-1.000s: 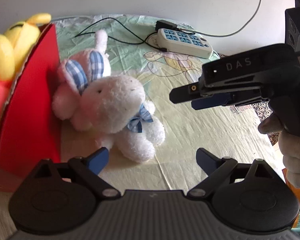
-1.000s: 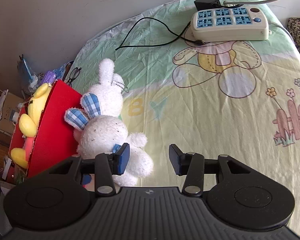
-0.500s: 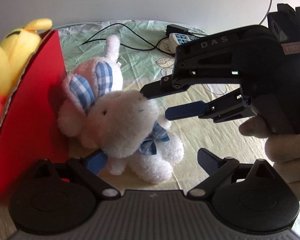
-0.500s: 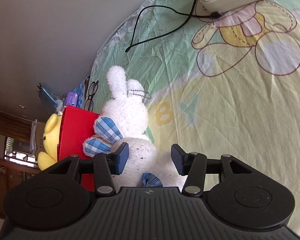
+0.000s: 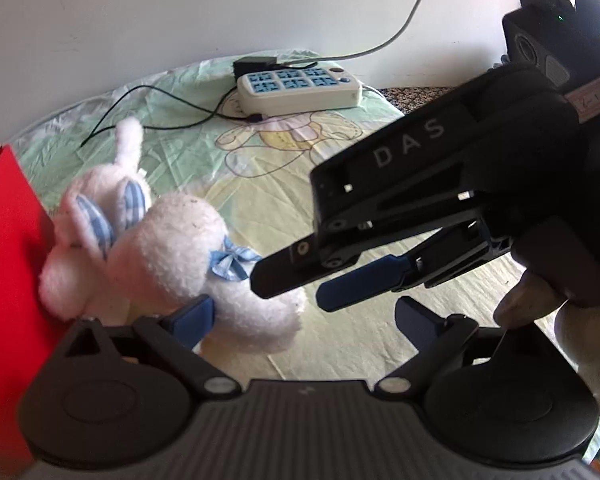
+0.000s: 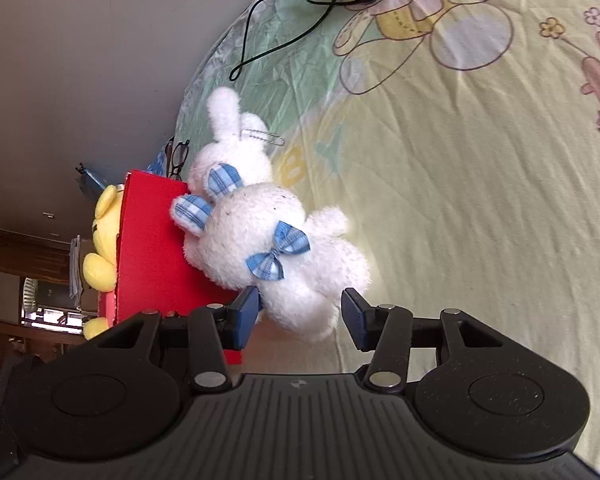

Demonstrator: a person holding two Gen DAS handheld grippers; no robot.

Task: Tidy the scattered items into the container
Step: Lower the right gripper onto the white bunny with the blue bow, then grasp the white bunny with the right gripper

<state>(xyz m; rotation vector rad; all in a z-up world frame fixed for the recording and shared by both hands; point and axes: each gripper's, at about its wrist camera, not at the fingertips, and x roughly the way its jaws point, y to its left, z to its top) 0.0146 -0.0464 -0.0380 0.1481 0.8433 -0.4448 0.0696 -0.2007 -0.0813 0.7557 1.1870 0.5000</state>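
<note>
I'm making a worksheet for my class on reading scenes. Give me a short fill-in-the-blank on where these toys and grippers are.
1. The white plush rabbit wears a checked bow coloured ____.
2. It lies on the bedsheet against the outside of the ____ box.
3. The plush already inside that box is coloured ____.
4. The right gripper has its jaws ____ around the rabbit's lower body.

Missing words: blue; red; yellow; open
</note>
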